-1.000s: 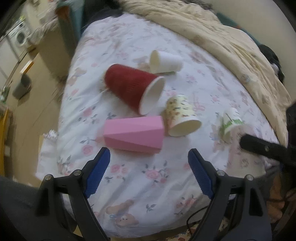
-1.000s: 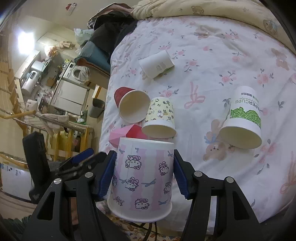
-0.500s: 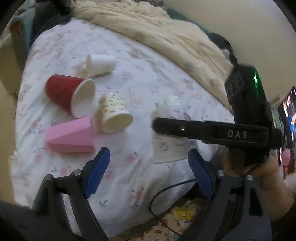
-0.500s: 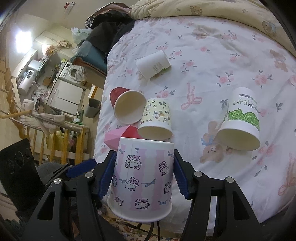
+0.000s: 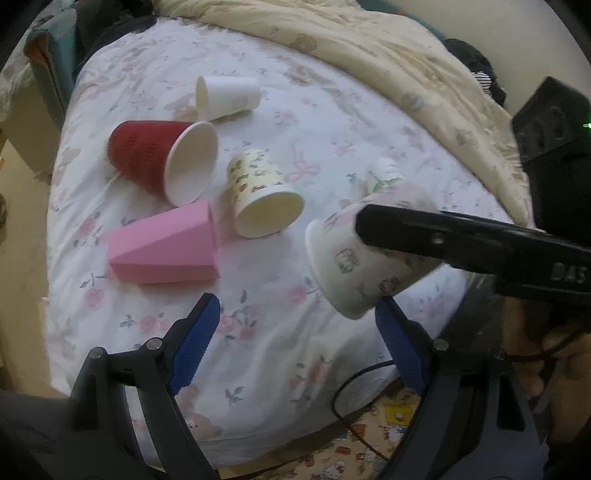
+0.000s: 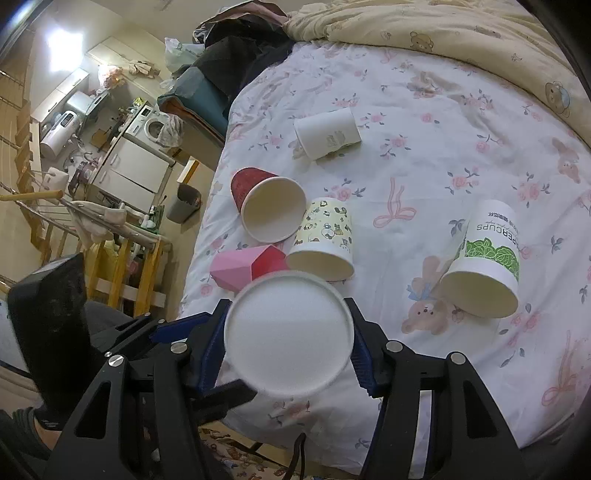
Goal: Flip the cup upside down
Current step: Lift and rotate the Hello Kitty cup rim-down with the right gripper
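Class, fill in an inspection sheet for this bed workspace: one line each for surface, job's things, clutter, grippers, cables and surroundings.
Surface: floral bedsheet, rumpled.
Job's things: cartoon-print cup held above the sheet, tilted, flat base facing the right wrist camera.
Clutter: red cup, pink cup, yellow patterned cup, white cup and green-leaf cup, all lying on their sides.
Grippers: right gripper shut on the cartoon-print cup; left gripper open, empty.
Cables: black cable over the bed edge.
Surroundings: beige quilt, washing machine.

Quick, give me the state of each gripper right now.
Left gripper: open, holding nothing.
Right gripper: shut on the Hello Kitty cup, its base facing the camera.
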### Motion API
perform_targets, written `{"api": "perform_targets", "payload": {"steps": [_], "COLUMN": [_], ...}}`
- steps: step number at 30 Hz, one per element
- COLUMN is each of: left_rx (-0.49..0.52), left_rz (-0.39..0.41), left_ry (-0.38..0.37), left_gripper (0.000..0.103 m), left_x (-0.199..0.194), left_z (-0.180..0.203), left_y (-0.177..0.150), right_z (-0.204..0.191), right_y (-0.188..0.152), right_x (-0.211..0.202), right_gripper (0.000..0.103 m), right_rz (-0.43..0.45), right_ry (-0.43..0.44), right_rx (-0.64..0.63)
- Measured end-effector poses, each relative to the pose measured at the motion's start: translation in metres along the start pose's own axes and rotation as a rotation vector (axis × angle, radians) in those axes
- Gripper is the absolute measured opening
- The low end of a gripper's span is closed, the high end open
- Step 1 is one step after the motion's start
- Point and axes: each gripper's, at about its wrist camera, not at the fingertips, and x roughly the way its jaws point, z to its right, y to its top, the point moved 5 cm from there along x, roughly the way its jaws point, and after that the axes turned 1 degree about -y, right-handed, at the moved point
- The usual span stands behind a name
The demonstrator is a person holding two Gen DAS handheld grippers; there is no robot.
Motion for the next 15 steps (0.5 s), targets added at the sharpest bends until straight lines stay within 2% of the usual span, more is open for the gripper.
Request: {"api": "perform_targets", "payload": {"steps": [6, 9, 11, 13, 15], "left_rx": [0.002, -0.02, -0.046, -0.082, -0.105], "left_rz": [-0.007, 0.009, 0.027, 0.046, 0.052], "left_ry": [0.029, 0.092, 0.149, 0.203, 0.216], "left_gripper": [0.084, 0.084, 0.084, 0.084, 0.084], "left_x": [0.0, -0.005, -0.01, -0.015, -0.018], "left_z": [-0.004, -0.018, -0.032, -0.045, -0.053], "left_y": [-0.002, -0.002, -0.003, -0.002, -0.001], "right_z": [-0.001, 0.004, 0.009, 0.008, 0.002], "right_y": [0.0, 0.003, 0.003, 0.003, 0.003], "right_x": [0.001, 0.003, 0.016, 0.028, 0.042], "right_gripper": [0.06, 0.06, 0.06, 0.06, 0.06], "right_rz": [0.004, 0.003, -0.043, -0.078, -0.101], "right_ry": [-0.033, -0.137, -0.224, -0.247, -0.289], "right_rx": [-0.028, -0.068, -0.107, -0.138, -0.199]}}
